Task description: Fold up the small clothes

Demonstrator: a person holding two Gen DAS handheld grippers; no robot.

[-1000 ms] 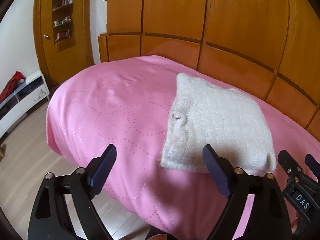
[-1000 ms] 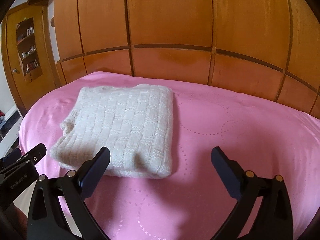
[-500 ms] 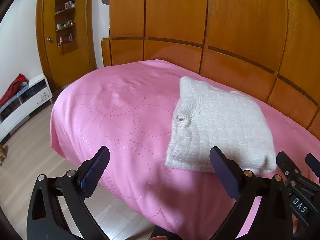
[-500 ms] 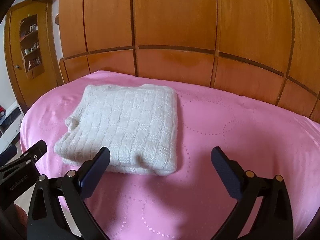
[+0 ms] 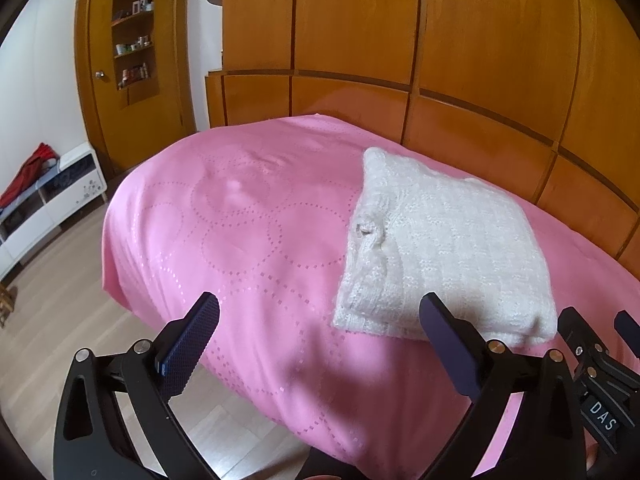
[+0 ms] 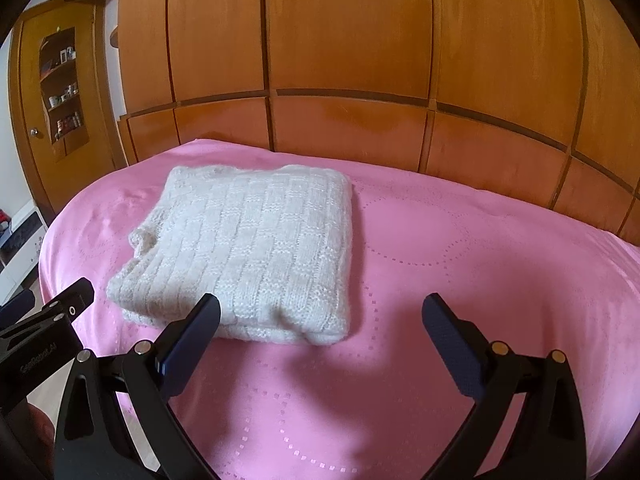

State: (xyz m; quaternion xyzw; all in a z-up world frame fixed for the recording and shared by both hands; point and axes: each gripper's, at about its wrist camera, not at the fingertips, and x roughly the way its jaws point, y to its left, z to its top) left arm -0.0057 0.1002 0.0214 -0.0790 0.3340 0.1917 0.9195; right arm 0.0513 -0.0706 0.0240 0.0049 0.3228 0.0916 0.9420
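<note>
Glossy orange-brown wooden panelling (image 6: 348,40) backs a bed under a pink bedspread with dotted circle patterns (image 6: 460,248), where a cream knitted sweater folded into a thick square (image 6: 248,248) lies flat. Near its front edge, both the left gripper (image 5: 320,332) and right gripper (image 6: 320,332) hover with jaws wide apart, gripping nothing; the left's have just been opening.

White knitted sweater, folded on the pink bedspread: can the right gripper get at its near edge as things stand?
Probably yes. The right gripper has its jaws wide open and empty, and the folded white knitted sweater lies just ahead on the pink bedspread, with nothing between them.
</note>
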